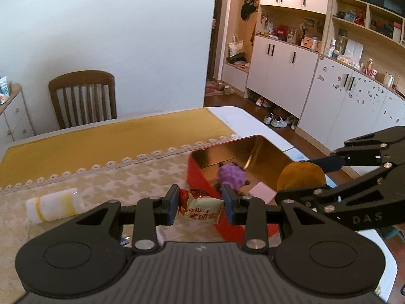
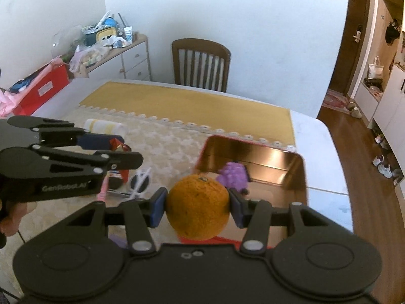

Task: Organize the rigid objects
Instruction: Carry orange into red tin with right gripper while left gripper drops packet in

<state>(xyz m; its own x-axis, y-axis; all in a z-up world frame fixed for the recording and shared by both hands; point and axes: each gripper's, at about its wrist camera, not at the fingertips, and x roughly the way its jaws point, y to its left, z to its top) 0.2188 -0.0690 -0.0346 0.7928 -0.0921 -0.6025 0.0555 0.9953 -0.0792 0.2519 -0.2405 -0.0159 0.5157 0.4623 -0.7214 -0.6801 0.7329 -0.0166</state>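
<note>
My left gripper (image 1: 201, 206) is shut on a red and cream snack packet (image 1: 201, 207), held above the near left corner of a red tin box (image 1: 200, 174) with a gold inside. My right gripper (image 2: 197, 206) is shut on an orange (image 2: 197, 206), held over the near edge of the same red tin box (image 2: 298, 174). In the left wrist view the right gripper (image 1: 296, 177) comes in from the right with the orange (image 1: 301, 176). A purple toy (image 1: 231, 173) (image 2: 234, 173) and a pink card (image 1: 262, 191) lie inside the box. The left gripper (image 2: 121, 152) shows at the left of the right wrist view.
A white and yellow striped roll (image 1: 54, 204) (image 2: 105, 126) lies on the lace cloth to the left. White sunglasses (image 2: 140, 182) and a pink stick (image 2: 103, 190) lie near the box. A wooden chair (image 1: 83, 98) stands at the table's far side. Cabinets (image 1: 283, 63) line the right wall.
</note>
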